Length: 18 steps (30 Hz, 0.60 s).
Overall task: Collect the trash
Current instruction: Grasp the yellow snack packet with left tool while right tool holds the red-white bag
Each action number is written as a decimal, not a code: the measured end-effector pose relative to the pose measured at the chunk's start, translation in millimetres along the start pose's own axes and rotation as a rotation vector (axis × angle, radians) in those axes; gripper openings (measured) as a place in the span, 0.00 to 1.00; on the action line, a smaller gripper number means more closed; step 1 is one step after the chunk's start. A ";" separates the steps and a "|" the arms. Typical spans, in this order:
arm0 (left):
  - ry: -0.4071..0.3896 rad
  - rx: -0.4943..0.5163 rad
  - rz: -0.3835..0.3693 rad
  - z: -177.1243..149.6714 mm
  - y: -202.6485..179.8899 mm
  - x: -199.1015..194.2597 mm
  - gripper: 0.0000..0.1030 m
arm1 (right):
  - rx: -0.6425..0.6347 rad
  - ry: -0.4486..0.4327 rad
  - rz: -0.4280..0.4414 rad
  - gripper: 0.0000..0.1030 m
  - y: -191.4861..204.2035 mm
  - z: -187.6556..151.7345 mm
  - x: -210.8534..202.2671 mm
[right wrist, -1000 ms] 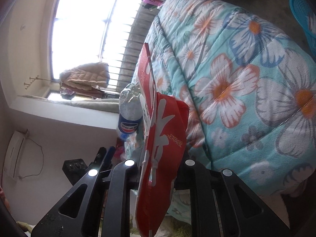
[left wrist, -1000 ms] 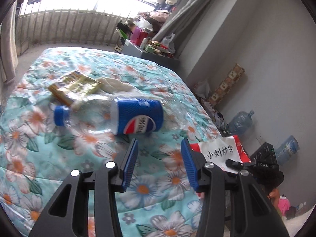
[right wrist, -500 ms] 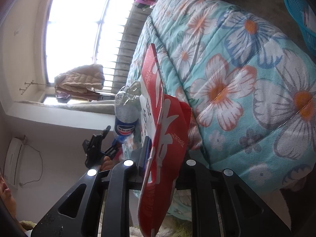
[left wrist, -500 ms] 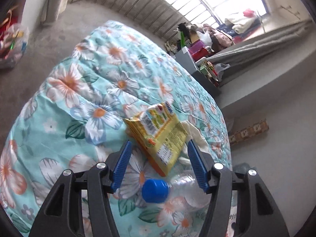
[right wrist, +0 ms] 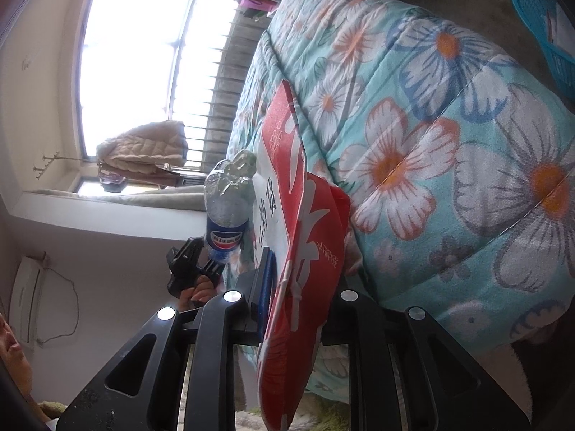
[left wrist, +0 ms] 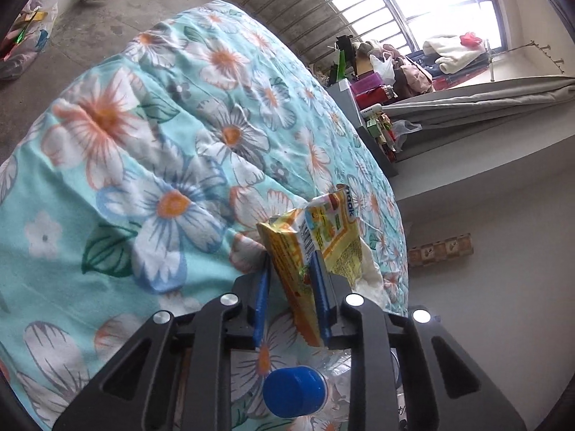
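A yellow snack wrapper (left wrist: 305, 237) stands folded between the blue pads of my left gripper (left wrist: 291, 294). The jaws are closing and the pads pinch the wrapper at their tips. A crushed clear bottle with a blue cap (left wrist: 293, 391) lies on the floral quilt (left wrist: 161, 143) right under that gripper. The bottle (right wrist: 226, 212) also shows in the right wrist view, with the left gripper (right wrist: 187, 265) and the hand holding it below it. My right gripper (right wrist: 298, 287) is shut on a red and white paper bag (right wrist: 305, 244) held beside the bed.
A crumpled white tissue (left wrist: 370, 273) lies behind the wrapper. A cluttered grey cabinet (left wrist: 348, 104) stands past the bed's far end. A plastic bag (left wrist: 25, 28) sits on the floor. A blue basket (right wrist: 542, 25) is on the floor beyond the bed corner.
My left gripper swung from above the bottle's label to the yellow wrapper and rolled. Its jaws narrowed onto the wrapper, which now stands folded. The right gripper kept still with the bag.
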<state>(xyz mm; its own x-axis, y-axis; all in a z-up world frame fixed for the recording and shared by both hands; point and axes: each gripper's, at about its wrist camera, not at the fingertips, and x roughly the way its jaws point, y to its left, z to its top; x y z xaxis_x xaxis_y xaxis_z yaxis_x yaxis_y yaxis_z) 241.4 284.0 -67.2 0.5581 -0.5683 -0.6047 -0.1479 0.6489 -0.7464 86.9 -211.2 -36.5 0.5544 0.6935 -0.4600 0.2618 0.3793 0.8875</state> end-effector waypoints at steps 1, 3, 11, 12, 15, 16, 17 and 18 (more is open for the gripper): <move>-0.013 0.012 -0.010 -0.3 -3.7 -3.3 0.16 | -0.002 0.000 0.002 0.17 -0.6 -1.0 -1.6; -0.035 0.036 -0.018 1.4 -12.0 -9.3 0.13 | -0.006 -0.002 0.007 0.17 2.0 -2.0 -1.9; -0.199 0.204 -0.071 -1.6 -62.3 -62.9 0.09 | 0.004 -0.015 0.041 0.14 5.9 -4.2 -6.5; -0.219 0.228 -0.078 -3.6 -70.1 -70.6 0.09 | 0.008 -0.018 0.051 0.14 5.5 -4.7 -7.6; -0.258 0.278 -0.094 -11.4 -87.2 -88.1 0.09 | 0.004 -0.032 0.061 0.14 5.1 -6.3 -12.7; -0.265 0.288 -0.106 -14.8 -92.7 -92.6 0.09 | 0.002 -0.039 0.066 0.13 4.8 -7.3 -14.4; -0.270 0.297 -0.116 -18.7 -98.3 -96.6 0.09 | 0.003 -0.041 0.072 0.13 3.2 -8.0 -17.1; -0.275 0.307 -0.123 -23.3 -103.5 -100.4 0.09 | 0.005 -0.044 0.077 0.13 2.2 -8.4 -19.0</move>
<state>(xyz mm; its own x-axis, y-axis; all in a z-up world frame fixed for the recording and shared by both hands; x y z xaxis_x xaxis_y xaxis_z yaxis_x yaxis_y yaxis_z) 181.6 262.1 64.2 0.7591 -0.5219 -0.3890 0.1598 0.7287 -0.6659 70.3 -218.4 -26.0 0.6073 0.6930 -0.3886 0.2208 0.3226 0.9204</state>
